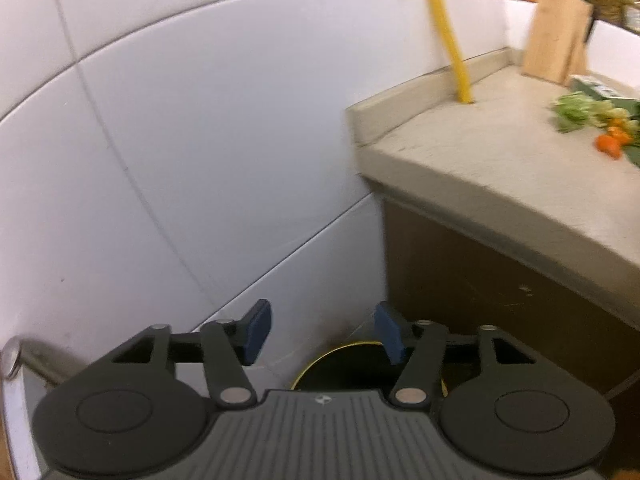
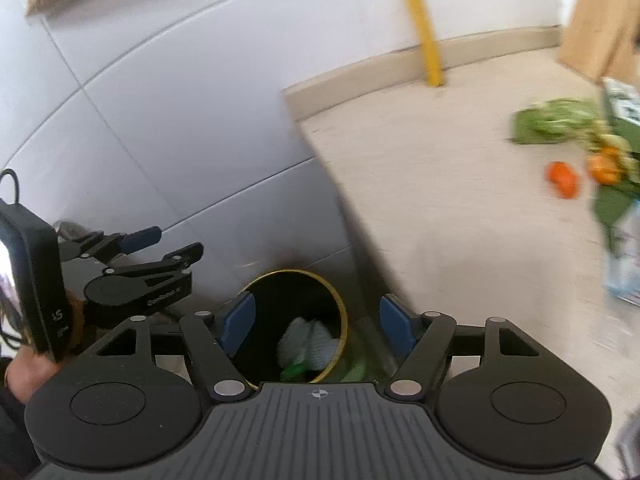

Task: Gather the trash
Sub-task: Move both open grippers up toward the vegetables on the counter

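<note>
A black bin with a yellow rim stands on the floor in the corner between the white tiled wall and the counter's end. White crumpled paper and a green scrap lie inside it. My right gripper hangs above the bin, open, with nothing between its blue pads. My left gripper is also open and empty above the bin, and it shows at the left in the right wrist view. On the beige counter lie green leaves and orange scraps.
A wooden cutting board leans on the wall at the counter's back. A yellow pole rises from the counter. A clear plastic bottle lies near the right edge. A metal handle juts out at lower left.
</note>
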